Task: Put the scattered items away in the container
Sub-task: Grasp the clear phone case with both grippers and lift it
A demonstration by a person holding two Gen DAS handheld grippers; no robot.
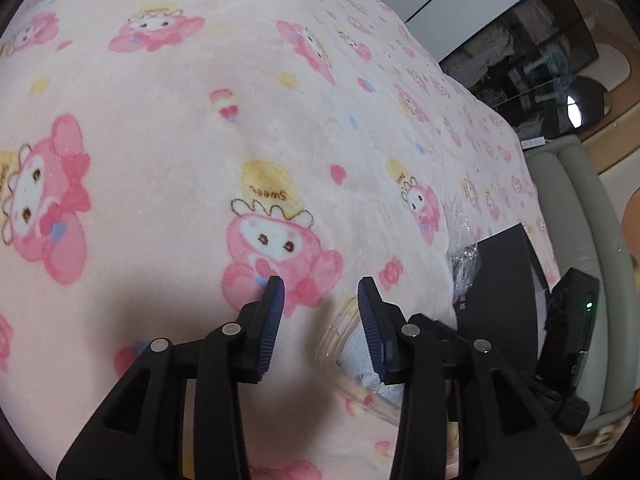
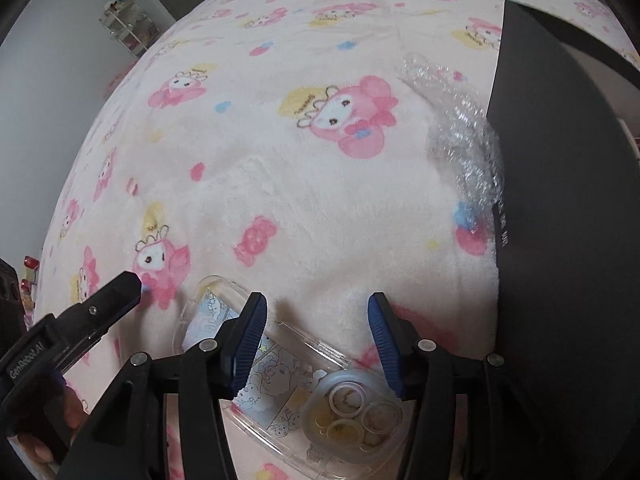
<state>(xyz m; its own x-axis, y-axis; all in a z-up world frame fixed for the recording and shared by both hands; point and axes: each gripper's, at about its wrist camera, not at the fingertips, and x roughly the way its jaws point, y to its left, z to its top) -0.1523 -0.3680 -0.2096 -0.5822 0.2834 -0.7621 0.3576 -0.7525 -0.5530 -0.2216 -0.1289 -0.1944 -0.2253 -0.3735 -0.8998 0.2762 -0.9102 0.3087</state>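
Clear plastic phone case point(image 2: 280, 384) lies on the pink blanket point(image 2: 320, 200) under your spread, empty right gripper point(image 2: 318, 344), black box point(image 2: 560, 220) at three o'clock, while your left gripper point(image 1: 320, 320) hovers released.

Soft even indoor light, gripper shadows on blanket point(image 1: 168, 80), fisheye-warped dark corners, slight blur

One clear phone case point(image 2: 280, 376), one bubble wrap sheet point(image 2: 460, 128), one black box point(image 2: 560, 200), one pink blanket point(image 2: 300, 200), two grippers: left gripper point(image 1: 320, 312), right gripper point(image 2: 316, 336)
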